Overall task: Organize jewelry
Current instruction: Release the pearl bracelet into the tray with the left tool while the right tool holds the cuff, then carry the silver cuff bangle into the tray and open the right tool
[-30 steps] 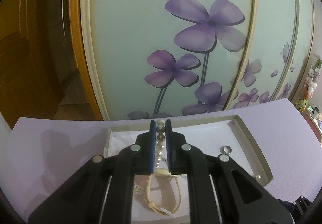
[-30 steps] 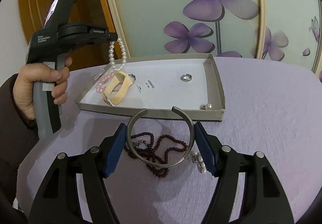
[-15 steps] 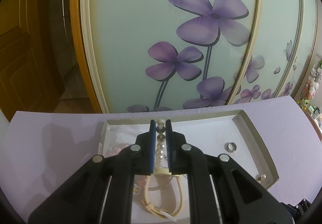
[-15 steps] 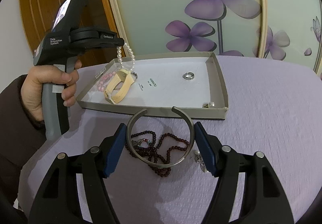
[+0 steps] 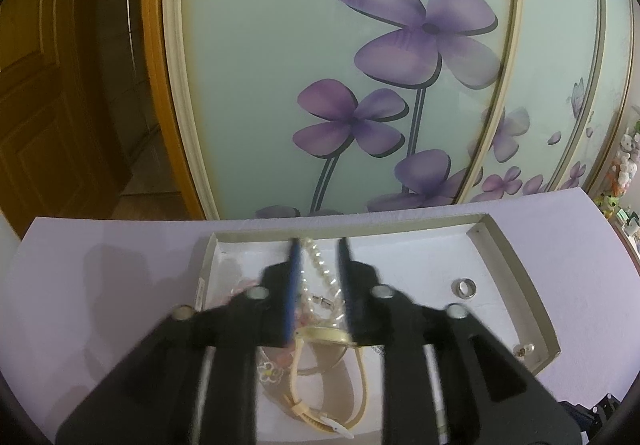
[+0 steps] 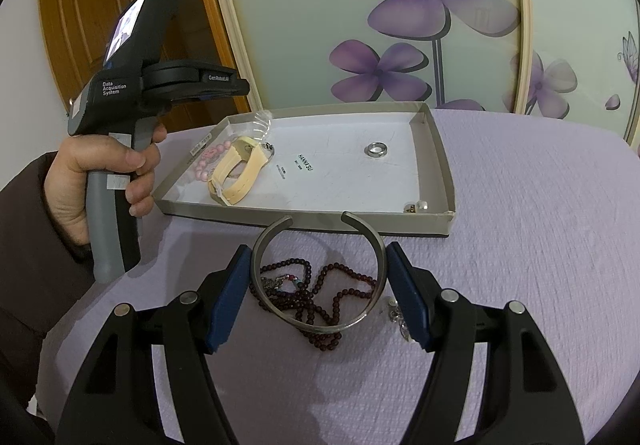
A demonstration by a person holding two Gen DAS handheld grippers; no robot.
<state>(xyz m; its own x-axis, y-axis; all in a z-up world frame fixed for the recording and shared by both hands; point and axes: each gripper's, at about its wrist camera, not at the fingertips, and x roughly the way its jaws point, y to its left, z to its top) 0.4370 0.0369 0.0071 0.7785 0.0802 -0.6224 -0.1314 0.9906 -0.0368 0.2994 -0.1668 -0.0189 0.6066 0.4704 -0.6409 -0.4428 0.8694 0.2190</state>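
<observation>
My left gripper (image 5: 318,249) hangs over the near-left corner of the cardboard tray (image 5: 516,277); its jaws have just been opening, and the pearl strand (image 5: 320,265) is blurred in the gap between them, clear of both pads, above the cream watch (image 5: 340,337). My right gripper (image 6: 318,265) is clamped on the open silver bangle (image 6: 320,321), held just short of the tray's front wall and above the dark red bead necklace (image 6: 320,289) on the lilac cloth (image 6: 540,245).

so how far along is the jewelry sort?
About halfway. Done: watch, pink beads, ring and pearl earrings lie in the box. In hand: left gripper has just been opening, pearl strand between its jaws; right gripper clamps the bangle. Left: dark bead necklace, silver earrings.
</observation>
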